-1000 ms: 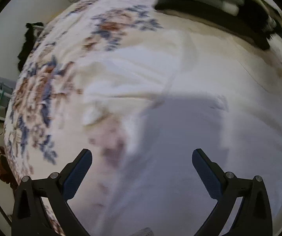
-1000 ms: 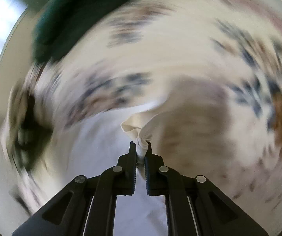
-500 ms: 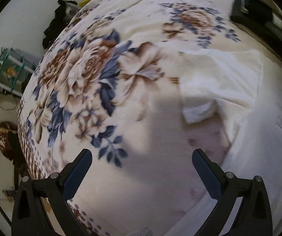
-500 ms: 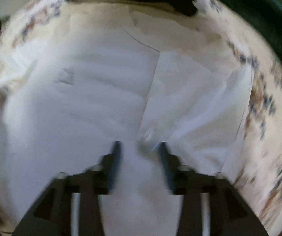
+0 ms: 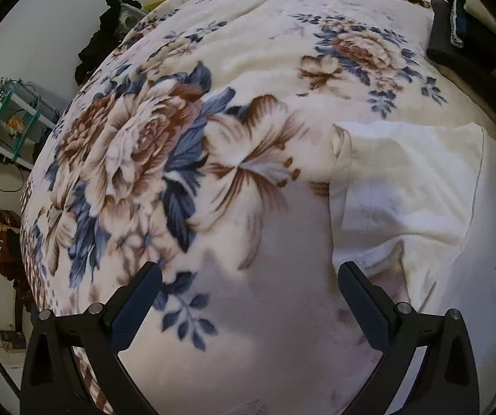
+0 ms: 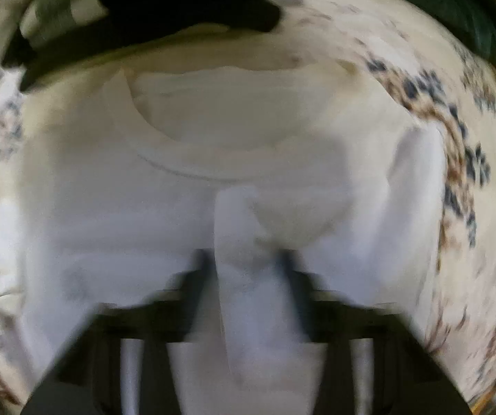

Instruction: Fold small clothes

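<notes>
A white T-shirt lies on the floral blanket; in the left wrist view its sleeve is at the right. My left gripper is open and empty, above the blanket just left of the shirt. In the blurred right wrist view the shirt fills the frame, its neckline toward the top. My right gripper is partly open with a fold of white cloth lying between its fingers; whether it grips the cloth is unclear.
Dark folded clothes lie at the blanket's far right edge. A black garment hangs at the far left edge. A green metal shelf stands by the wall at left. Dark clothing lies beyond the shirt's collar.
My right gripper opened, let go of the pinched cloth and swung over the shirt toward the collar. My left gripper moved left, off the shirt and over the blanket.
</notes>
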`<state>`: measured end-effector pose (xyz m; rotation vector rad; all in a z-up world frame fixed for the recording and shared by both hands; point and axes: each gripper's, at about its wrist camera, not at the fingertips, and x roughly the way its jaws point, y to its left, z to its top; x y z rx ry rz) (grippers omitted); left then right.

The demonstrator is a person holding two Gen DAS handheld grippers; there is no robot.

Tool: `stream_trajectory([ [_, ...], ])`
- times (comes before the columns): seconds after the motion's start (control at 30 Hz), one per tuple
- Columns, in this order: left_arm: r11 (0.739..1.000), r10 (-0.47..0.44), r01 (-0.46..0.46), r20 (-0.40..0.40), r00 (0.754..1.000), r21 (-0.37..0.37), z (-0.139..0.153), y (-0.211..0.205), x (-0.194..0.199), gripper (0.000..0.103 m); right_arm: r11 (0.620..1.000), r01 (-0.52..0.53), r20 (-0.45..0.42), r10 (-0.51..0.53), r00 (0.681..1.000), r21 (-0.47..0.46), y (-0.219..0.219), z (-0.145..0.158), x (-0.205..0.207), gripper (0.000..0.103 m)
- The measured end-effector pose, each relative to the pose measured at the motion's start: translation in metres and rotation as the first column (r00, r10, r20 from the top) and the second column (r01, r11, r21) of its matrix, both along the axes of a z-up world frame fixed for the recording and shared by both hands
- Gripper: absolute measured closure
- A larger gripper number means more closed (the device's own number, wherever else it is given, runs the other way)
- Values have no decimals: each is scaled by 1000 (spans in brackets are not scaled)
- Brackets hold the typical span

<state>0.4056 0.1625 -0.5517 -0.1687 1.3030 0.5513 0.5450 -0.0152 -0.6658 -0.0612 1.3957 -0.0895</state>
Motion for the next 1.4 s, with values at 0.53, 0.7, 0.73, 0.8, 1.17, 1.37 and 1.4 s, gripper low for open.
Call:
stream_trajectory([
  [0.53,970,70,-62,27,997,-236,6,7,-6,0,898,125,-216,-35,976,422,-19,-8,-92,43],
  [0.7,787,194,-153,4,981,-598,-24,5,0,1,869,186,-175,-117,978,459,-55,1,-120,43],
  [0.73,722,249,-183,5,968,-668,-32,6,1,1,860,220,-171,-158,973,461,-65,6,-126,43],
  [0.8,646,337,-228,4,941,-729,-44,11,2,8,840,281,-164,-231,959,464,-79,13,-133,43],
  [1.17,908,52,99,345,937,-407,24,-27,46,98,814,420,-168,-385,907,402,-141,22,-166,43],
  [1.37,780,-513,598,359,780,-184,62,-186,45,97,802,459,-164,-430,888,382,-178,34,-189,43],
  [1.4,739,-582,653,330,743,-167,56,-213,39,93,801,465,-167,-435,885,377,-180,35,-192,43],
])
